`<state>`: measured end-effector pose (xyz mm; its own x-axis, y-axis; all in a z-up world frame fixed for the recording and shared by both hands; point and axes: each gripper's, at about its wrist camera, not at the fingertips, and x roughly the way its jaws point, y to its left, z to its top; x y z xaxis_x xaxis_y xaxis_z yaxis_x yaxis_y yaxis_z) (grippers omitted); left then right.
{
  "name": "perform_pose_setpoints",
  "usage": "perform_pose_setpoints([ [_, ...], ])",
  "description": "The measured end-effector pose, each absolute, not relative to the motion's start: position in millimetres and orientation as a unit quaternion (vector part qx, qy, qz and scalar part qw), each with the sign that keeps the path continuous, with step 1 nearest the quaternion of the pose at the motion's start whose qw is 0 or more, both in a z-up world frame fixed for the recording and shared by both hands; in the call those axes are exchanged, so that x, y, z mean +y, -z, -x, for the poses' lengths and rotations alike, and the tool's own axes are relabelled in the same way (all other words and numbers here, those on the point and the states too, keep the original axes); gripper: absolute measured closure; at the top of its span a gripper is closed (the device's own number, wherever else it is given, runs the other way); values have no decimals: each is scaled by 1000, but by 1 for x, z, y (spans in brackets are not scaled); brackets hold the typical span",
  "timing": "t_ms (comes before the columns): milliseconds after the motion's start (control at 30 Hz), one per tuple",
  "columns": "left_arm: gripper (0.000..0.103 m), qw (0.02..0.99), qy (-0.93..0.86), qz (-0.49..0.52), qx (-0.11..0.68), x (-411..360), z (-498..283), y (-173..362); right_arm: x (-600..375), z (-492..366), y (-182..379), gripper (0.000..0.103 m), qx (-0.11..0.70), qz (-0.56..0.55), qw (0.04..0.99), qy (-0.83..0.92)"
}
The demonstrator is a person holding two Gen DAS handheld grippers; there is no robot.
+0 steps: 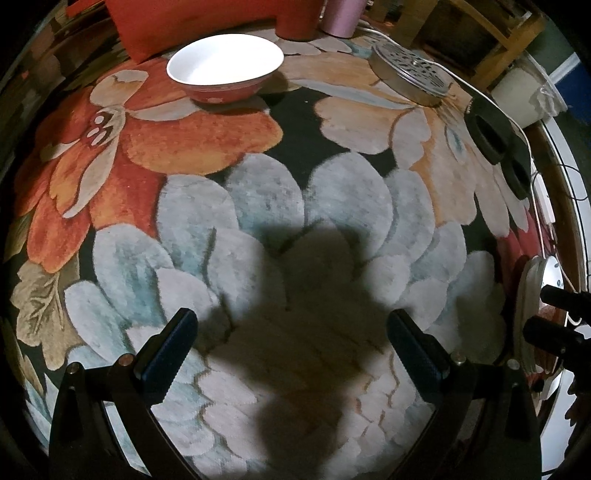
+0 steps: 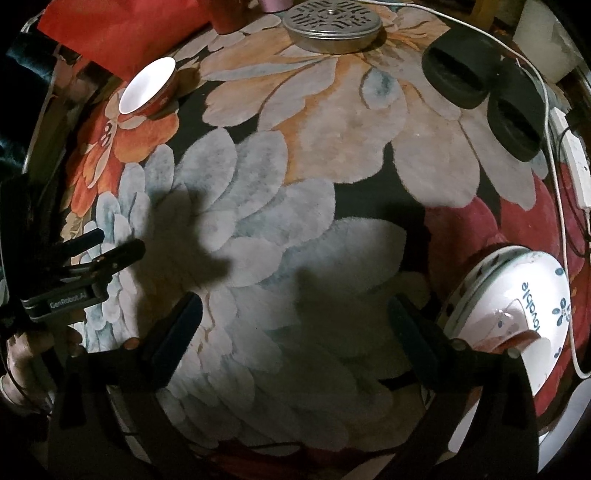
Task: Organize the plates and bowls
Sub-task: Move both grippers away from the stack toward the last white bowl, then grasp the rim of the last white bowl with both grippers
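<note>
A red bowl with a white inside [image 1: 225, 66] sits on the flowered rug at the far side; it also shows in the right wrist view [image 2: 149, 90] at far left. A stack of white plates and bowls with blue flowers [image 2: 517, 306] lies at the right edge of the rug, and shows as a stack edge in the left wrist view [image 1: 532, 314]. My left gripper [image 1: 291, 347] is open and empty above the rug's pale petals. My right gripper [image 2: 295, 332] is open and empty, with its right finger close beside the stack. The left gripper also shows in the right wrist view [image 2: 110, 240].
A round perforated metal lid [image 1: 410, 72] [image 2: 332, 26] lies at the far side. A pair of black slippers [image 2: 480, 99] sits at far right beside a white cable [image 2: 554, 177] and power strip. A red cushion [image 1: 207, 22] and a pink cylinder [image 1: 340, 18] stand behind the bowl.
</note>
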<state>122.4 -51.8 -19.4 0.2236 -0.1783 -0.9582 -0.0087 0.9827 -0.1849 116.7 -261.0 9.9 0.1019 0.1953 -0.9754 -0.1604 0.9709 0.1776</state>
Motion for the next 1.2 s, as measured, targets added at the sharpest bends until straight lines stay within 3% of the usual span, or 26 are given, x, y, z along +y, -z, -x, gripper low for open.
perform_pose_setpoints([
  [633,1,782,23,101,615,-18,-149,29,-227,-156,16,0,692,-26,702,-166],
  [1200,1,809,-25,127,573,54,-221,16,-137,-255,16,0,652,-17,725,-219],
])
